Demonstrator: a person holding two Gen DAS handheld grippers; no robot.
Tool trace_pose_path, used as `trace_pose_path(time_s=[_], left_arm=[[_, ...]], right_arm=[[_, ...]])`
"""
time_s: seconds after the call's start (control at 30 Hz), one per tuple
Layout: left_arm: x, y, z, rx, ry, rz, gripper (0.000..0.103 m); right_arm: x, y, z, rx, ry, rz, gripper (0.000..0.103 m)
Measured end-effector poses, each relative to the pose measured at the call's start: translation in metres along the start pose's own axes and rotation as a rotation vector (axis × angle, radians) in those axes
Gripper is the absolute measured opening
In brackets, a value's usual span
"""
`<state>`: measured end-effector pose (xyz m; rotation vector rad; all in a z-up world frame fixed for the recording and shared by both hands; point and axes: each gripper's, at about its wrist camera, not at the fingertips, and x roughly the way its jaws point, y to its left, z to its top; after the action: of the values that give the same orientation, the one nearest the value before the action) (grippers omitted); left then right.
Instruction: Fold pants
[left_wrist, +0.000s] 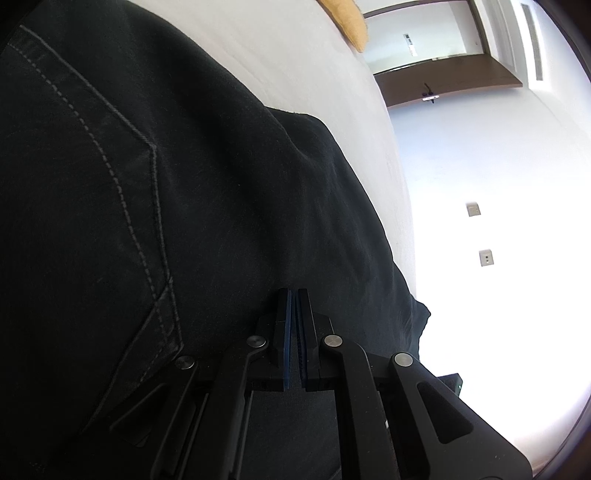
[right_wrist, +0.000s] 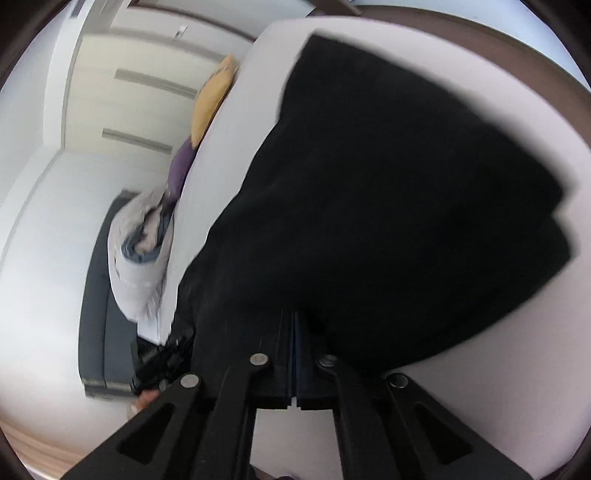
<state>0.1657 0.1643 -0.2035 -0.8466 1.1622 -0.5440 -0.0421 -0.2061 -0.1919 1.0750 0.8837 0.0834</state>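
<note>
Across most of my left wrist view, from nine o'clock through the centre, lie the black pants, spread on a white bed. I can read grey stitching and what looks like a back pocket outline running from eleven o'clock down toward seven. My left gripper sits at six o'clock with its blue pads pressed nearly together, only a thin slit between them; its tips are right at the dark cloth, yet I cannot tell from this view whether any fabric is pinched between them. Toward one o'clock a yellow cushion rests at the far edge of the bed, and a bright white wall with two small wall plates fills the three o'clock side.

On my right wrist view the picture is smeared by motion. The pants show as a large black mass from twelve o'clock down to six, over the bed. My right gripper at six o'clock is clenched, and the dark cloth drapes straight over its tips, so it appears to be grasping the pants. At ten o'clock I see the yellow cushion, a purple one just below it, and a crumpled pale bundle at nine o'clock.
</note>
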Motion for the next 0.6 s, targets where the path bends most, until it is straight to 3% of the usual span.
trace_pose_path(time_s=[0.13, 0.2, 0.3, 0.4, 0.5, 0.6], left_arm=[[-0.015, -0.005, -0.007, 0.031, -0.012, 0.070, 0.005], [-0.024, -0.022, -0.007, 0.086, -0.034, 0.149, 0.006], [-0.017, -0.065, 0.002, 0.235, -0.009, 0.163, 0.006], [0.014, -0.089, 0.023, 0.309, 0.045, 0.198, 0.006], [0.035, -0.073, 0.046, 0.257, 0.055, 0.249, 0.006], [0.021, -0.046, 0.061, 0.187, 0.008, 0.182, 0.006]], right_arm=[[-0.057, -0.009, 0.012, 0.009, -0.146, -0.120, 0.001], [-0.073, 0.005, 0.011, -0.006, -0.162, -0.086, 0.012], [-0.060, 0.033, 0.006, -0.091, -0.097, 0.001, 0.021], [-0.019, 0.064, -0.001, -0.175, 0.005, 0.049, 0.021], [0.015, 0.087, -0.010, -0.198, 0.082, 0.037, 0.021], [0.013, 0.108, -0.013, -0.263, 0.098, 0.012, 0.022]])
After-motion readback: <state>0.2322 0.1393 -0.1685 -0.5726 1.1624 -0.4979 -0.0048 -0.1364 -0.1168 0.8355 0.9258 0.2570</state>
